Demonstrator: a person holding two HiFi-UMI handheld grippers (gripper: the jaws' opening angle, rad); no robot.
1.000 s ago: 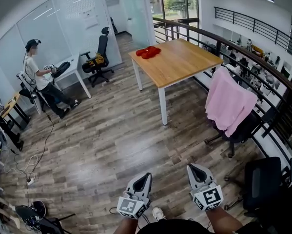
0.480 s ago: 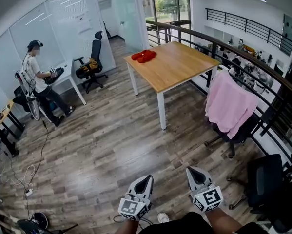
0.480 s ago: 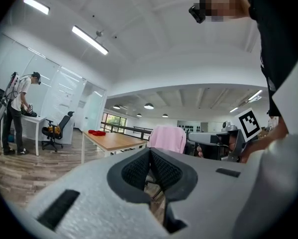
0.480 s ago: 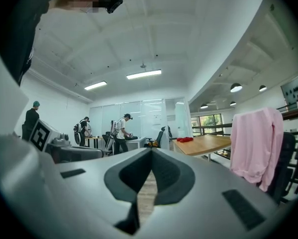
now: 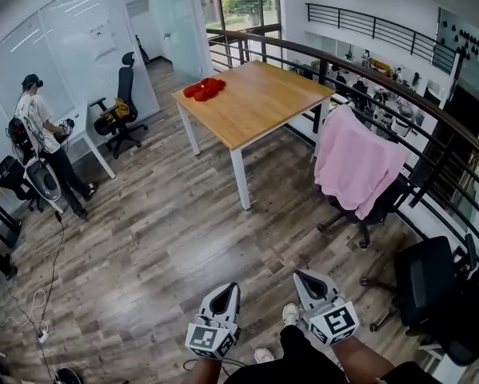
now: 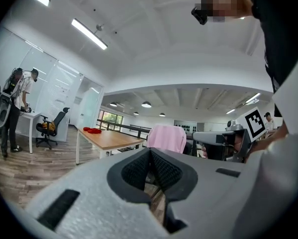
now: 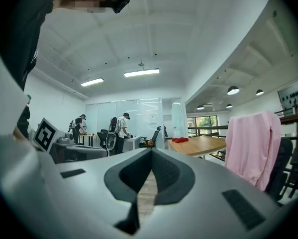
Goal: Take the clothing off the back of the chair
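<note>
You stand on a wood floor, with a long wooden surface ahead. Right of it, by the railing, a black chair carries the pink clothing, which is draped over its back, well apart from both your grippers. Your left gripper and right gripper sit low in front of you, side by side. Each has its fingers together with nothing between them. A red bundle lies at the surface's far corner.
</note>
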